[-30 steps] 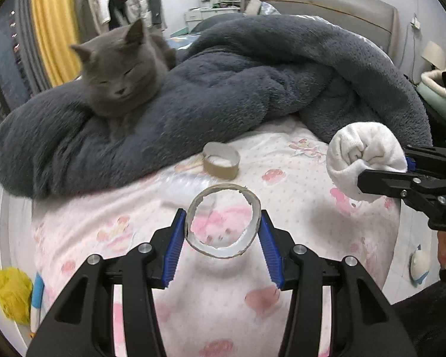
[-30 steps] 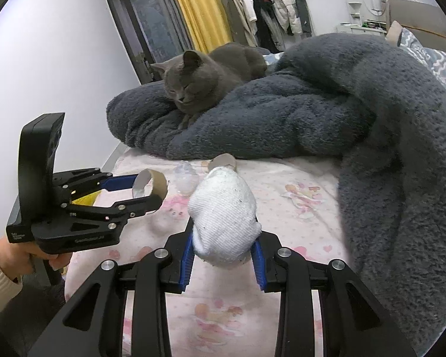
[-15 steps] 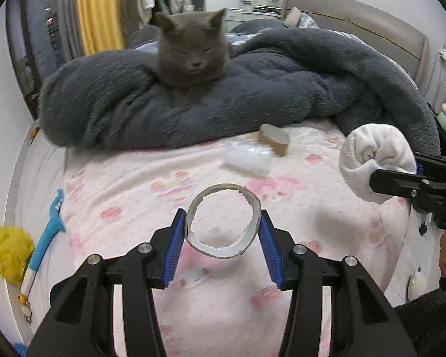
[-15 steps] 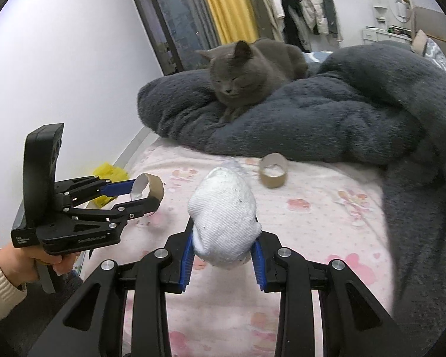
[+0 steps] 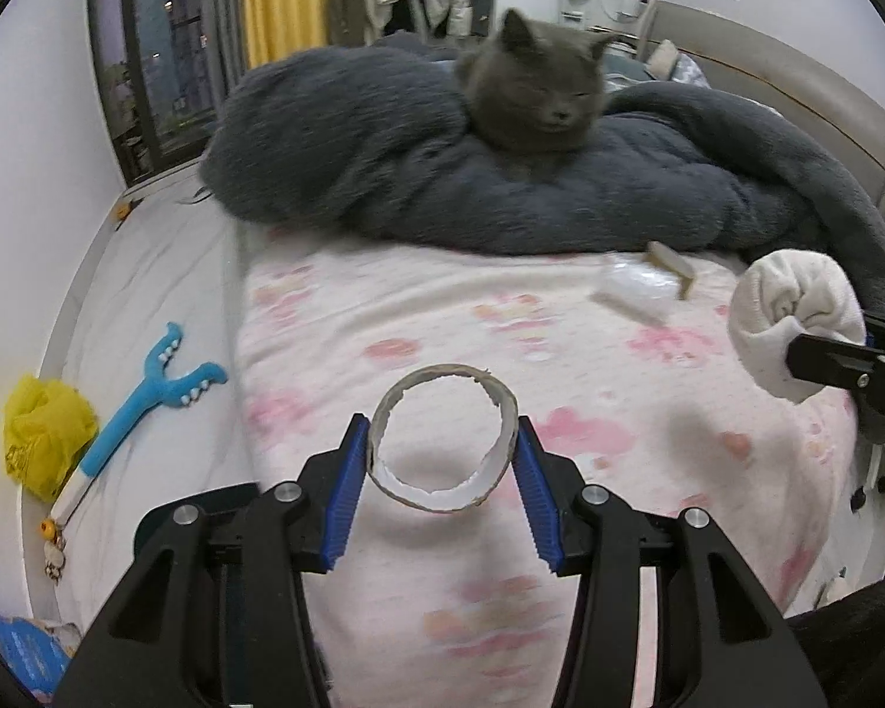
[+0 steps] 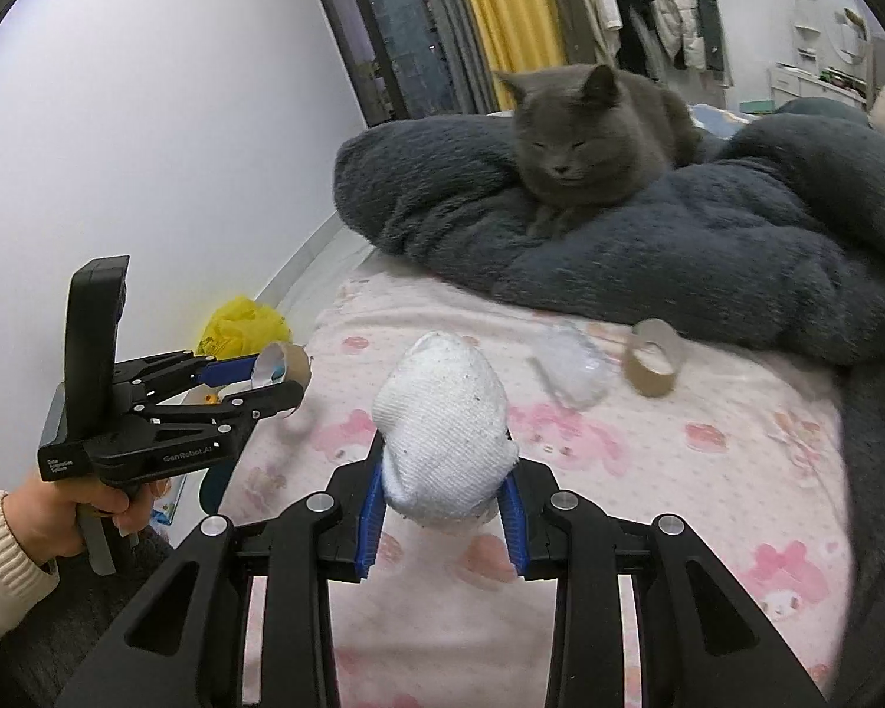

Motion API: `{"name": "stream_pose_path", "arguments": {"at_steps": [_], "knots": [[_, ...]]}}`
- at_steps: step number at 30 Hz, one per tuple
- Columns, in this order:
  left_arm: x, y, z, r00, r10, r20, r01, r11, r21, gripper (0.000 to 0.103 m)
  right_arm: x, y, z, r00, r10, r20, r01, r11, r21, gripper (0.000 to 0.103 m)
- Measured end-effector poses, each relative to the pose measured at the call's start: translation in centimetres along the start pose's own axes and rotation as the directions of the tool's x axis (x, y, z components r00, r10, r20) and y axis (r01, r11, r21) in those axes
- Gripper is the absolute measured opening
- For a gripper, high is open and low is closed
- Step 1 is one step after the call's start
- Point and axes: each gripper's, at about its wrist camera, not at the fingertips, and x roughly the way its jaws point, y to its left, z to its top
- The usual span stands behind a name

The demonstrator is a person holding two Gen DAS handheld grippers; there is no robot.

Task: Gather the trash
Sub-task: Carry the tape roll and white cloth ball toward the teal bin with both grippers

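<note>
Left gripper (image 5: pixel 442 454) clamped on cardboard ring (image 5: pixel 442 438), held above pink bed sheet (image 5: pixel 419 318). Right gripper (image 6: pixel 442 489) clenched on balled white sock (image 6: pixel 442 425), also over bed. On sheet near grey blanket (image 6: pixel 708 236): second cardboard ring (image 6: pixel 654 357), crumpled clear plastic (image 6: pixel 572 371) just beside it. Grey cat (image 6: pixel 584 135) sits on blanket. Yellow bag (image 5: pixel 44 433), blue toy (image 5: pixel 147 395) on floor beside bed.

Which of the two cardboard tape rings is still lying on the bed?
The brown ring beside the crumpled clear plastic, near the grey blanket. The other ring, with its torn white edge, is clamped in the left claw.
</note>
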Motion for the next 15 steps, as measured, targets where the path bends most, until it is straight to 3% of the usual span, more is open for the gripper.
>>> {"name": "stream_pose_path", "arguments": {"at_steps": [15], "knots": [[0.7, 9.4, -3.6, 0.995, 0.073, -0.064, -0.079, 0.991, -0.112, 0.051, 5.6, 6.8, 2.8, 0.997, 0.071, -0.037, -0.074, 0.994, -0.075, 0.034]]}}
